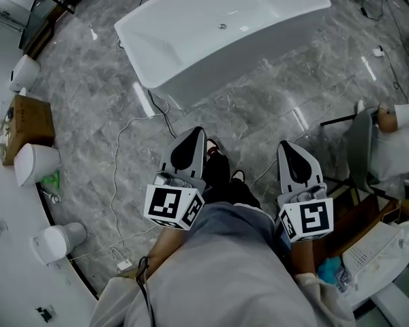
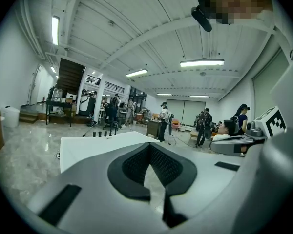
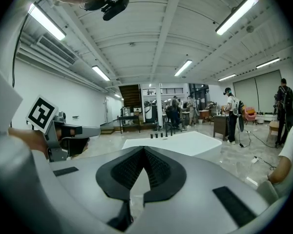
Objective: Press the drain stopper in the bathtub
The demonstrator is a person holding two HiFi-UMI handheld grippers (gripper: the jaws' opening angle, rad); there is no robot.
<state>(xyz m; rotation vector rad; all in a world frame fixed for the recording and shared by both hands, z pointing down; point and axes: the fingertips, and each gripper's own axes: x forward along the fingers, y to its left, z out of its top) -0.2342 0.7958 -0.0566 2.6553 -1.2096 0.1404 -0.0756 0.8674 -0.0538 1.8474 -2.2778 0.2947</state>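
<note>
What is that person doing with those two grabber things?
A person stands a little way back from a white bathtub, holding a gripper in each hand. The left gripper and the right gripper are both shut, hold nothing, and sit low by the person's waist. The drain stopper is in the bottom of the tub, and neither gripper is near it.

No text, label or number can be read anywhere.
</note>
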